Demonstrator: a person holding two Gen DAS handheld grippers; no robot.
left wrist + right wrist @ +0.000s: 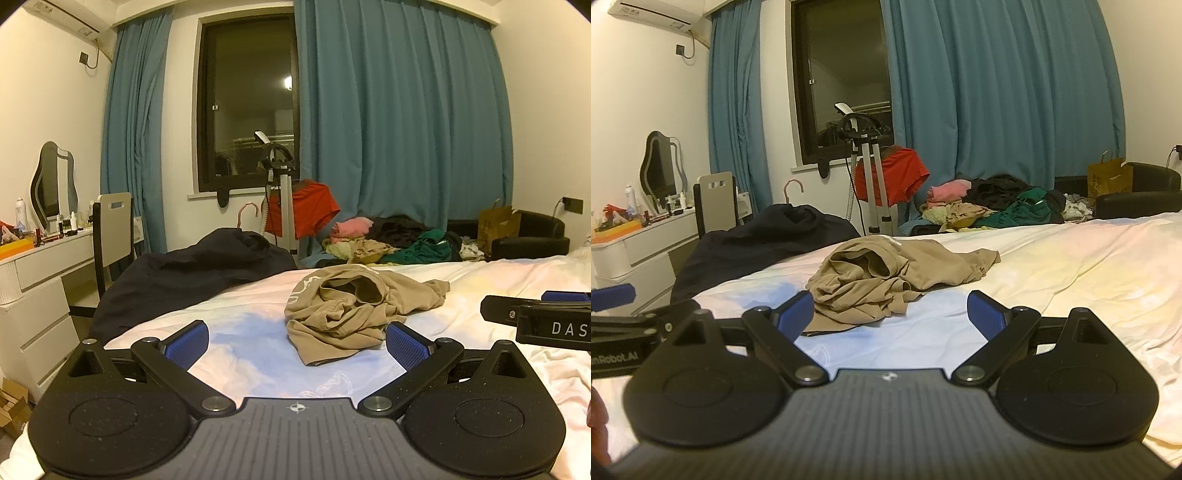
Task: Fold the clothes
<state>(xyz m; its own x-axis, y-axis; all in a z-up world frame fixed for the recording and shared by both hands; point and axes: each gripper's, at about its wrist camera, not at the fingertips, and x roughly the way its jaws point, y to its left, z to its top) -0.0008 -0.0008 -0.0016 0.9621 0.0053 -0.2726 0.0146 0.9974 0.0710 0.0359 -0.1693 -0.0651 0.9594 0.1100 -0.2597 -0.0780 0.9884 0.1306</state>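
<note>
A crumpled tan garment [354, 310] lies on the pale bedsheet [251, 354], just beyond my fingers. My left gripper [297, 341] is open and empty, its blue pads [184, 343] wide apart, with the garment's near edge by the right pad. My right gripper [890, 314] is open and empty too; the garment [886, 277] lies ahead, its near edge next to the left pad. The right gripper also shows at the right edge of the left wrist view [539, 321].
A dark garment [184, 280] lies heaped at the bed's left side. A pile of mixed clothes [399, 240] sits beyond the far edge, by a red garment on a stand [303, 210]. A white dresser [40, 280] and chair stand left.
</note>
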